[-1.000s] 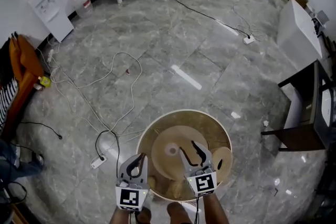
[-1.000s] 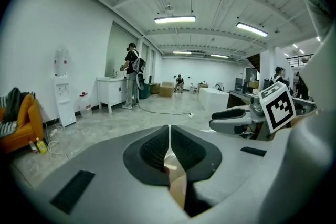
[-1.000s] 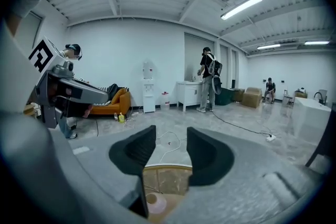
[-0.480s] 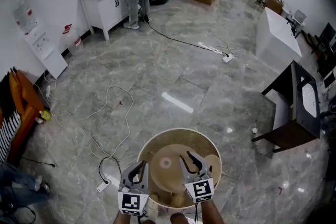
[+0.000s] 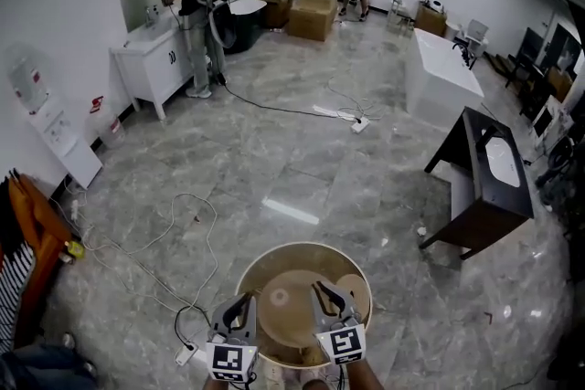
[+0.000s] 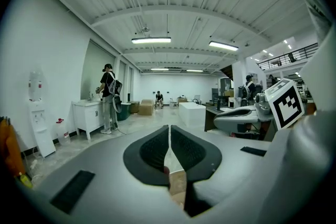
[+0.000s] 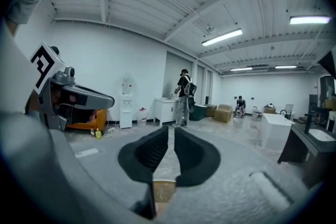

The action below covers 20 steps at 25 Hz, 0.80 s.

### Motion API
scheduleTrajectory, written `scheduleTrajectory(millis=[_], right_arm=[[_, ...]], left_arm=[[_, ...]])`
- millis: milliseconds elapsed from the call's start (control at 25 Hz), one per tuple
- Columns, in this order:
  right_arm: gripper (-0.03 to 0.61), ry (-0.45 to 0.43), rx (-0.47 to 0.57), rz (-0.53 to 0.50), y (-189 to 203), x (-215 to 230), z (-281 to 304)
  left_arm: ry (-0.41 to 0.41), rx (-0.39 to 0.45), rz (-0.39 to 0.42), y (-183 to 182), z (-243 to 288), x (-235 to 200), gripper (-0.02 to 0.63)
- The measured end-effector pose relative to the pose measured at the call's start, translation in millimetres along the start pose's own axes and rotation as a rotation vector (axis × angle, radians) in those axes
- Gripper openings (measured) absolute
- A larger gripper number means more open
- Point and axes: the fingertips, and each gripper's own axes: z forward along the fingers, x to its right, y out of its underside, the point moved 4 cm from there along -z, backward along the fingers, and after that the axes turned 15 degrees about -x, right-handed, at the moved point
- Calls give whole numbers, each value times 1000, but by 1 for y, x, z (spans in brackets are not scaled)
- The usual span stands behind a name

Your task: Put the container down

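A round tan container [image 5: 361,274] with a pale disc inside fills the bottom of the head view. My left gripper [image 5: 241,306] sits at its left rim with the jaws drawn together, shut on the container's edge. In the left gripper view a sliver of tan rim [image 6: 177,186] shows at the base of the closed left gripper [image 6: 169,134]. My right gripper [image 5: 329,295] hovers over the container's inside. Its jaws are closing, with a narrow slit left between them. The right gripper view shows floor through the slit of the right gripper [image 7: 171,136] and tan container [image 7: 164,190] below the pads.
Grey marble floor with white cables and a power strip [image 5: 186,353] lies to the left. A dark table [image 5: 494,187] and a white counter [image 5: 441,78] stand to the right. One person [image 5: 196,5] stands at a white cabinet far left, and another sits by boxes [image 5: 311,14].
The right gripper's jaws went from wide apart to nearly together over the container. The head view tilted up, showing more of the room. The left gripper stayed at the rim.
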Motion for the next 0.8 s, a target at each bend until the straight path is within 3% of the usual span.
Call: scheduleTrajectory(millis=[400, 640, 800], right_arm=[[14, 94, 28, 56, -5, -29, -86], [9, 126, 20, 63, 3, -42, -125], [9, 148, 16, 52, 5, -51, -149]], left_arm=[[49, 39, 16, -8, -67, 28, 29], [67, 36, 61, 9, -96, 36, 29], [95, 9, 8, 6, -125, 43, 29]])
